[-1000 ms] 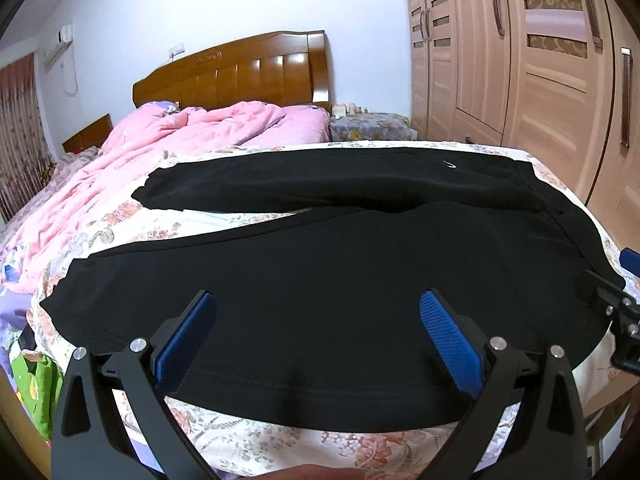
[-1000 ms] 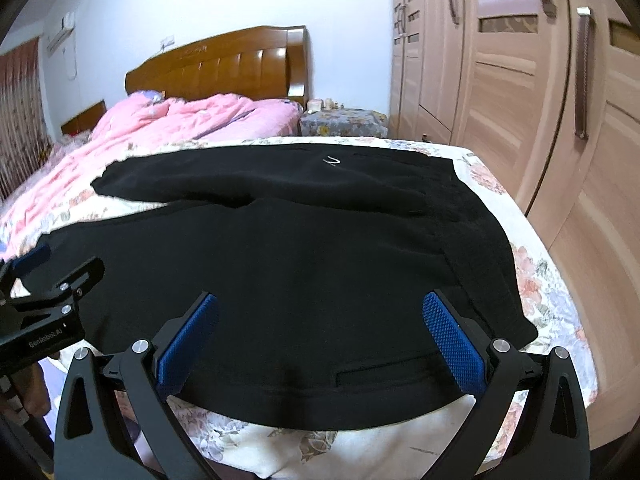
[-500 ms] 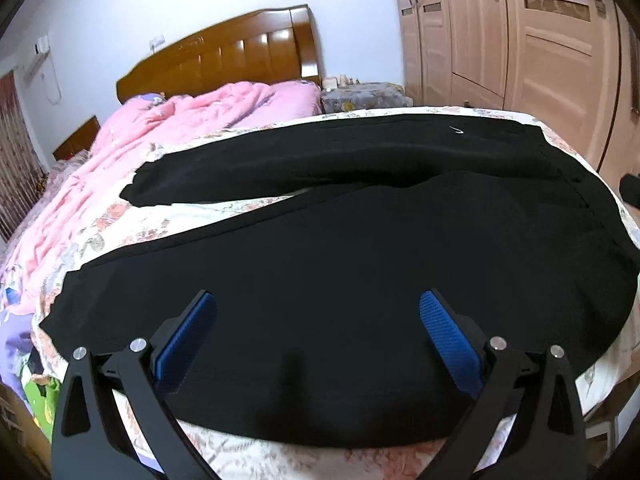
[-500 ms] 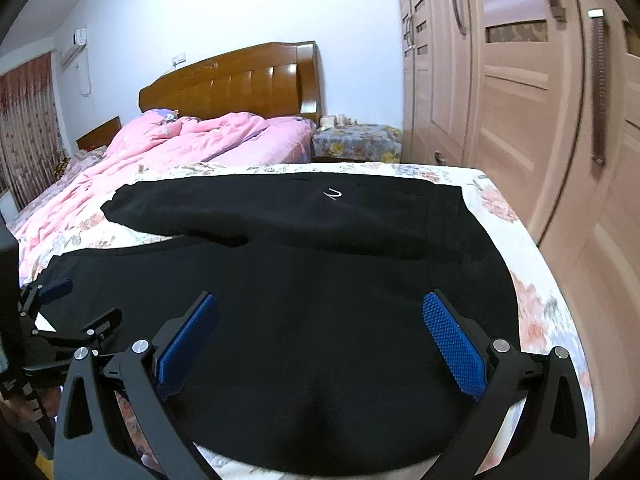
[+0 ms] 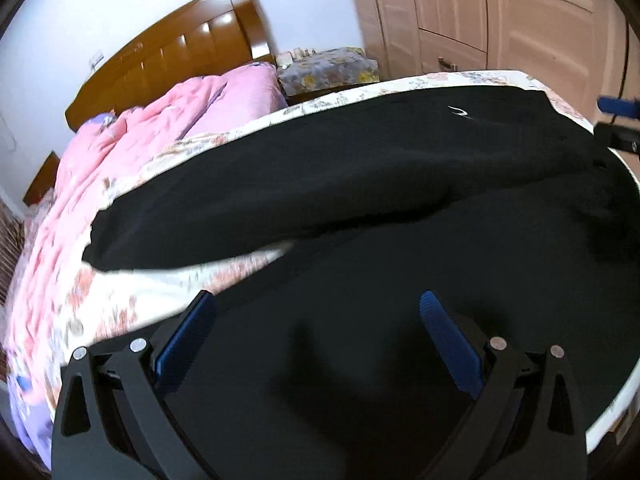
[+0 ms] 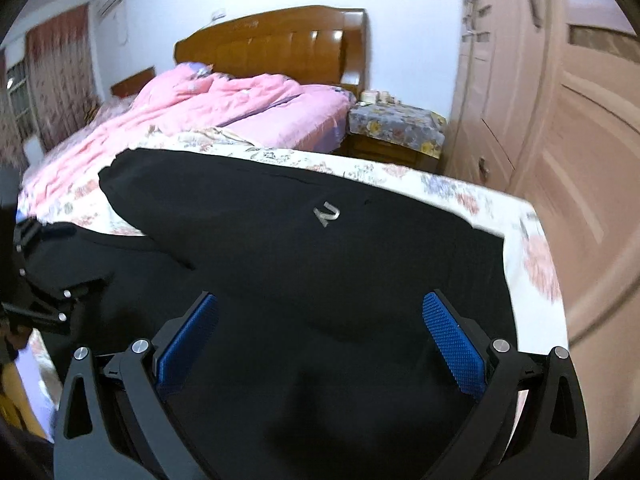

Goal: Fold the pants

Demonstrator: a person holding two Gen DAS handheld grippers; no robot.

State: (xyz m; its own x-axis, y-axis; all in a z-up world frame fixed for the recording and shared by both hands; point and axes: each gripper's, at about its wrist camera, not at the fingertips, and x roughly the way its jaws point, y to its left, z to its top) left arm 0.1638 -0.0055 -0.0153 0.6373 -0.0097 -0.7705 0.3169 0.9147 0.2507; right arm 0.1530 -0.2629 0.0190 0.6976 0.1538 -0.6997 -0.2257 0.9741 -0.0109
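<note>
Black pants (image 5: 360, 208) (image 6: 320, 264) lie spread across the foot of the bed, both legs running left, with a small white logo (image 6: 327, 213) on the far leg near the waist. My left gripper (image 5: 318, 320) hovers open over the near leg, nothing between its blue pads. Over the waist end at the right, my right gripper (image 6: 320, 320) is open too and holds nothing. The right gripper's tip (image 5: 618, 120) shows at the right edge of the left wrist view, and the left gripper's body (image 6: 44, 288) at the left edge of the right wrist view.
A floral sheet (image 6: 528, 248) covers the bed, with a pink quilt (image 6: 208, 108) heaped towards the wooden headboard (image 6: 280, 44). A nightstand under a floral cloth (image 6: 396, 128) stands beside the bed. Wardrobe doors (image 6: 560, 100) close off the right side.
Both grippers have moved forward and lower over the pants, and both views have tilted. Both stay open and empty.
</note>
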